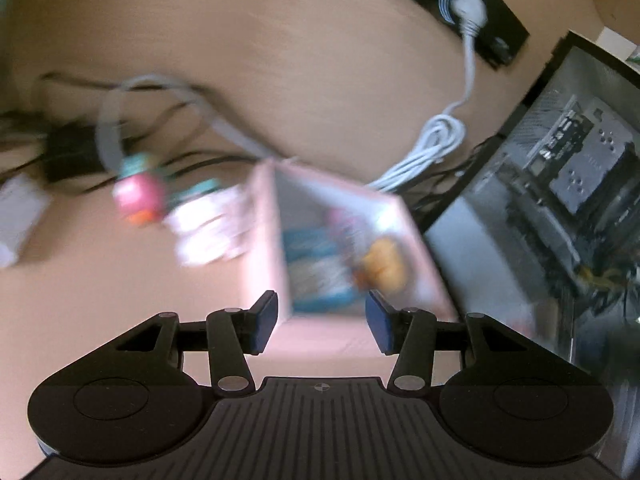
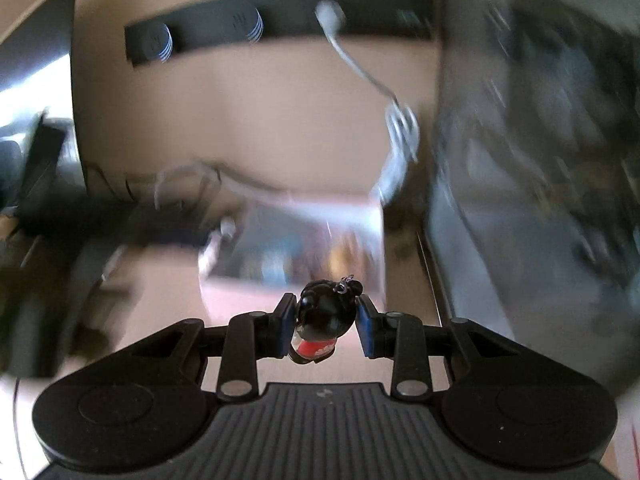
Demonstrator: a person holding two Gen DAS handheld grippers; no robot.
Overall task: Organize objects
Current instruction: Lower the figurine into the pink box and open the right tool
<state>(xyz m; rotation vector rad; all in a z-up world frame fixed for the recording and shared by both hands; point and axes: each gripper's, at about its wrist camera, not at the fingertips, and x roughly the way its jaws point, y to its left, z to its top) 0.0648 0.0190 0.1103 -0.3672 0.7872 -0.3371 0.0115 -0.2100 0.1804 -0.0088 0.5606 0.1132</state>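
A pink open box (image 1: 416,236) lies on the tan table and holds a blue packet (image 1: 316,264) and an orange toy (image 1: 384,264). My left gripper (image 1: 322,320) is open and empty just before the box's near edge. A pink and teal toy (image 1: 138,192) and a white packet (image 1: 212,224) lie left of the box. In the right wrist view my right gripper (image 2: 325,326) is shut on a small black figure with a red base (image 2: 322,320), held above the table before the blurred box (image 2: 372,216).
A computer case (image 1: 560,200) stands right of the box. A white coiled cable (image 1: 432,144) runs to a black power strip (image 1: 492,20) on the wall. Black cables and a black adapter (image 1: 70,152) lie at the left, with a white block (image 1: 18,216).
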